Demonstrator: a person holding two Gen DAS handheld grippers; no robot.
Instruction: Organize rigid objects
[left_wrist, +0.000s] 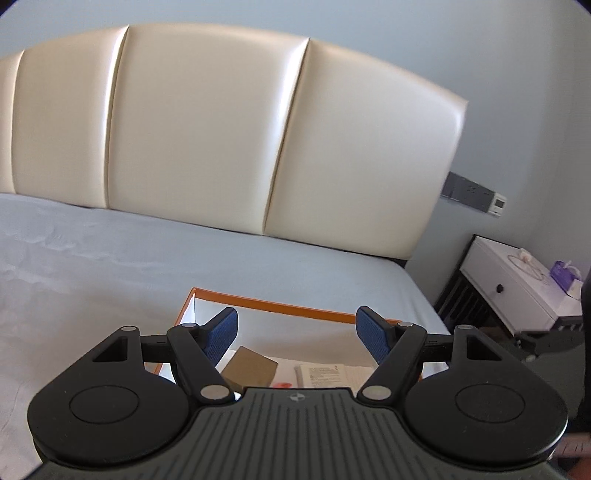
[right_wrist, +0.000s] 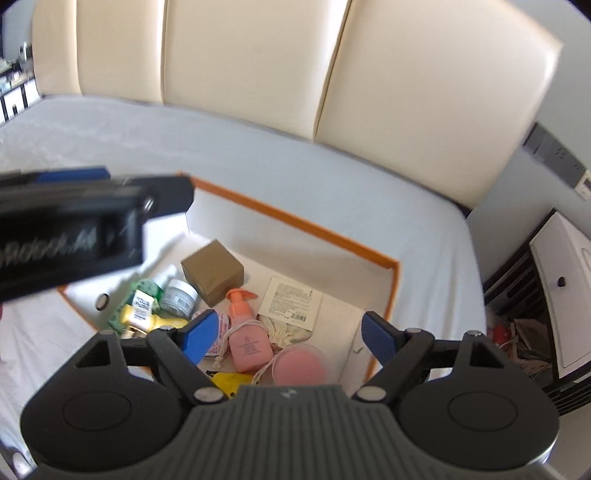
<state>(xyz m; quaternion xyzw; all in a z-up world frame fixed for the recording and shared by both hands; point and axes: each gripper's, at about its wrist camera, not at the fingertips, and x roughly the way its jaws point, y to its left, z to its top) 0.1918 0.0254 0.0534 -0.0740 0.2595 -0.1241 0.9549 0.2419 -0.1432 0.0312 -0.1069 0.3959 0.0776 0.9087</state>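
Both the left hand-held gripper (left_wrist: 297, 334) and the right hand-held gripper (right_wrist: 290, 334) are spread wide and grasp nothing, above an orange-rimmed box (right_wrist: 295, 218) that lies on the bed (right_wrist: 110, 136). Inside the box are a brown cardboard cube (right_wrist: 212, 271), a pink pump bottle (right_wrist: 245, 341), a grey jar (right_wrist: 179, 297) and a printed white packet (right_wrist: 291, 299), close together.

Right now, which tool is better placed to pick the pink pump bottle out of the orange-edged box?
Probably the right tool: open, with the pink pump bottle between its fingers. The left tool, also open, sits above the box's far-left corner.
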